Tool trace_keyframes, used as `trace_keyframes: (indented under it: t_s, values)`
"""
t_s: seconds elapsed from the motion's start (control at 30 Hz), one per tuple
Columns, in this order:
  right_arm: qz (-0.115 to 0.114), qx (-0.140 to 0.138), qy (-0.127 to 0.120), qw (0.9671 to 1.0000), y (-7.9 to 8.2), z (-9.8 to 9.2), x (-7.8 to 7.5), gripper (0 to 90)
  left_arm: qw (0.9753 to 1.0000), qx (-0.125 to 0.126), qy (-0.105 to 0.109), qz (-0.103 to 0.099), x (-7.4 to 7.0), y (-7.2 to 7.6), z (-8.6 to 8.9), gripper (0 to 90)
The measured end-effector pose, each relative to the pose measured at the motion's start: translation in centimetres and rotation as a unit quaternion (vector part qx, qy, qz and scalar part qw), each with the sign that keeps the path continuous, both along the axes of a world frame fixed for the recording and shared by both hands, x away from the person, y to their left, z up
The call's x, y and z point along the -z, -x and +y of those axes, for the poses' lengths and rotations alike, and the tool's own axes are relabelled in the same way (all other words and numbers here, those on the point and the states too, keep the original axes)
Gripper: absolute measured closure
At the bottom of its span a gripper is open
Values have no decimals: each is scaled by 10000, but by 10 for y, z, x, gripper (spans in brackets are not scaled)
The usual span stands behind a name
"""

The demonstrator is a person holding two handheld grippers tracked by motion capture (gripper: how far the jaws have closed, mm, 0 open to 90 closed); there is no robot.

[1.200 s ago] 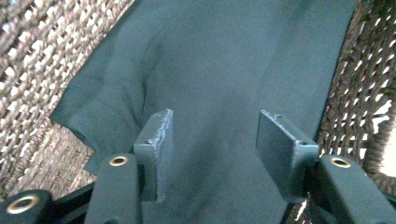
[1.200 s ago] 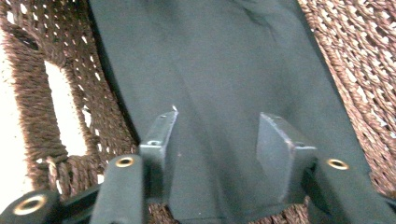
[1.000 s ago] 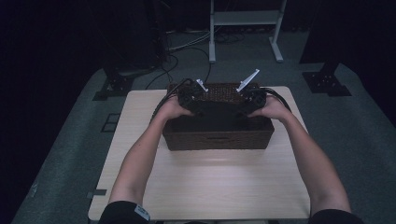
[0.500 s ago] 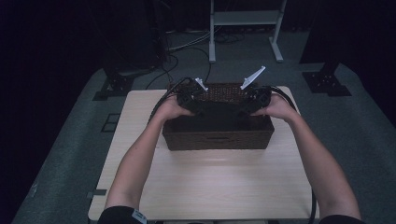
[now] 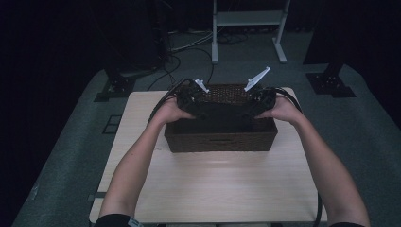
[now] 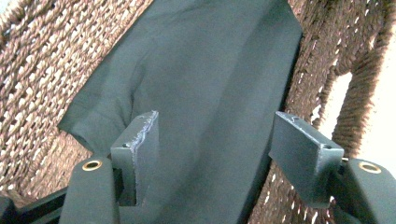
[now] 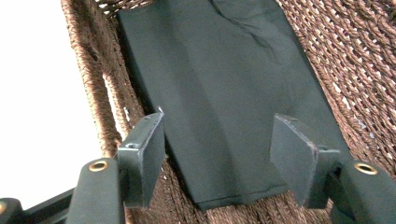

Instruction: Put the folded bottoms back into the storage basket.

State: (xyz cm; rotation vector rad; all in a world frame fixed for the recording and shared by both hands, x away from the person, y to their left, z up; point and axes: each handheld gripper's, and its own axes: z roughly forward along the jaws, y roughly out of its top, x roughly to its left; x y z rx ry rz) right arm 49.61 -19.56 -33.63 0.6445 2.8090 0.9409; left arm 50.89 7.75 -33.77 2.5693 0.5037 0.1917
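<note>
A brown woven basket stands on the light wooden table. A folded dark green cloth lies flat on the basket's bottom. My left gripper hangs over the basket's left part, my right gripper over its right part. In the left gripper view my gripper stands open just above the cloth with nothing between its jaws. In the right gripper view my gripper is open too, over the cloth's near end, empty.
The basket's woven walls rise close on both sides of the cloth, with a handle opening at the end. Cables trail off the table's far edge. A white stand and dark floor lie beyond.
Both hands have risen slightly and drawn back toward the far side of the basket; the grey plates on the grippers now tilt higher. The basket has not moved.
</note>
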Motion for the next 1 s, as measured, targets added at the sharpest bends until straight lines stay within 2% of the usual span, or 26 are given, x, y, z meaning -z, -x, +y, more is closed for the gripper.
trace_keyframes:
  t_s: [0.2,0.33,0.43,0.63,0.77,1.0]
  values:
    - [-14,17,-48,10000,8,-5,0,348,10000,34,12,8,-2,6,5,319]
    - [-5,19,-28,10000,14,-9,-1,344,10000,49,21,-27,-6,10,4,313]
    - [-45,52,-132,9999,21,-16,-4,344,9999,87,34,-42,-8,14,3,302]
    - [-106,33,-151,9998,27,-23,-6,343,9998,199,24,-53,-12,22,0,290]
    - [-106,39,-108,9999,32,-25,-7,337,9997,199,120,-41,-9,28,2,282]
    - [-108,20,-114,9999,37,-24,-10,332,9997,218,80,-28,-9,32,6,273]
